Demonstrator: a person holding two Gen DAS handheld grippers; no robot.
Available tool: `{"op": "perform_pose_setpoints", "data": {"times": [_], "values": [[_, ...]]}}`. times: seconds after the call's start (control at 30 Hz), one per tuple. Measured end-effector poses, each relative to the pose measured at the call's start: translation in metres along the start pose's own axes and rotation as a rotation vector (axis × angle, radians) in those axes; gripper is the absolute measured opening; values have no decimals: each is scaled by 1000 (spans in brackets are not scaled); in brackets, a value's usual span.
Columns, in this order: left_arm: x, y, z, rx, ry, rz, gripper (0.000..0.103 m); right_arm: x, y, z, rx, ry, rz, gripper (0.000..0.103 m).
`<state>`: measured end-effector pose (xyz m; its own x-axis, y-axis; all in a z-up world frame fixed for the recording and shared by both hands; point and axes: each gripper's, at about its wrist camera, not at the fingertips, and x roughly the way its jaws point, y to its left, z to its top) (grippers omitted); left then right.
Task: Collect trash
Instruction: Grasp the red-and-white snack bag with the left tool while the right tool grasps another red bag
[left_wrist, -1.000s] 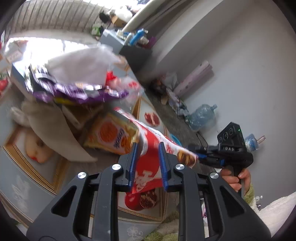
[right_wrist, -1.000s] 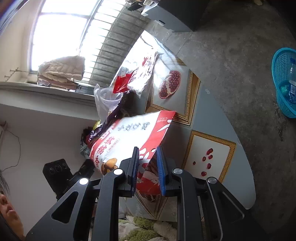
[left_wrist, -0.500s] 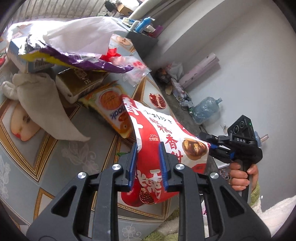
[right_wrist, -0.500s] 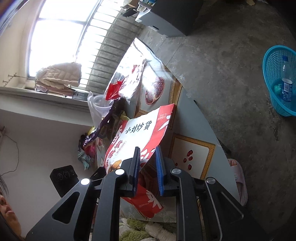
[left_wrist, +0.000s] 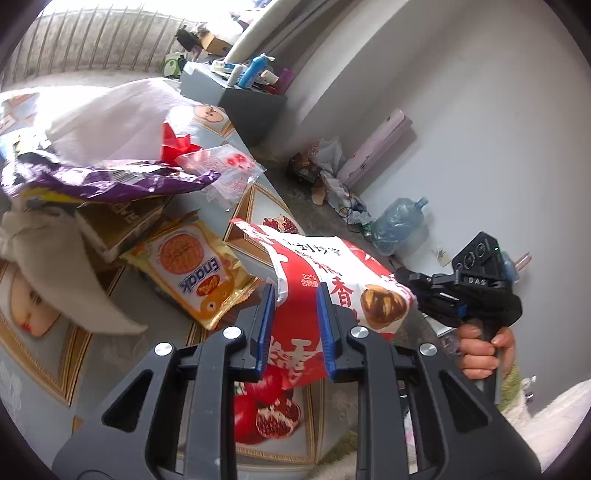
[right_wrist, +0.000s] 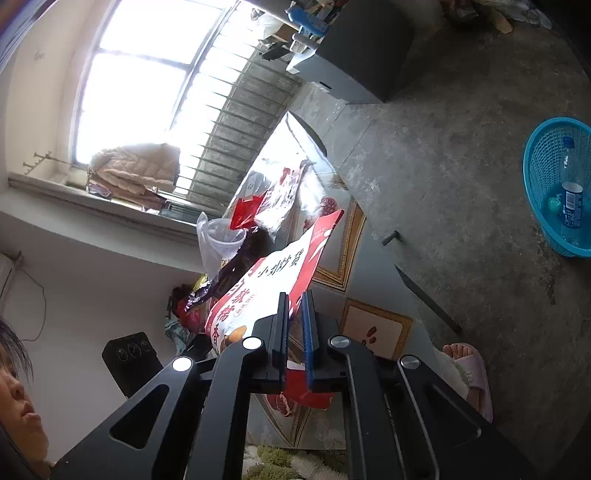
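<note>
Low in both frames, my two grippers pinch the same red-and-white snack bag: the left gripper is closed on one edge at lower centre of its view, and the right gripper is closed on the other. The bag hangs lifted above the table, clear of the yellow snack packet at centre left and the purple wrapper beyond it. I judge the step in hand to be carrying this bag off the table. Farther out, at the right edge of the right view, a blue basket sits on the floor well apart from the table. Next I should swing the bag over it and release with both grippers together, keeping the limp bag from catching the table edge.
</note>
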<state>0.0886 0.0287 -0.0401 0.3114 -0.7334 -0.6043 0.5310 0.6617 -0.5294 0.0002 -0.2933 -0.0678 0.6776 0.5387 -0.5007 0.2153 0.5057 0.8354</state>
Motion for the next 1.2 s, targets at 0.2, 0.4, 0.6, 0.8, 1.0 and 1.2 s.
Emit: {"op": "perform_pose_setpoints", "data": {"times": [0.2, 0.4, 0.6, 0.8, 1.0, 1.2], "values": [[12, 15, 5, -33, 9, 55, 21, 4, -23, 0, 67, -12, -17, 6], [38, 34, 8, -36, 92, 158, 21, 7, -26, -1, 69, -8, -17, 6], [57, 47, 8, -35, 164, 217, 18, 8, -27, -1, 72, -7, -29, 5], [48, 47, -3, 8, 215, 232, 11, 7, -28, -2, 73, -5, -25, 5], [28, 53, -23, -5, 255, 217, 4, 5, -26, -5, 68, -1, -22, 5], [1, 49, -52, 11, 300, 203, 3, 3, -17, -9, 46, 11, -22, 5]]}}
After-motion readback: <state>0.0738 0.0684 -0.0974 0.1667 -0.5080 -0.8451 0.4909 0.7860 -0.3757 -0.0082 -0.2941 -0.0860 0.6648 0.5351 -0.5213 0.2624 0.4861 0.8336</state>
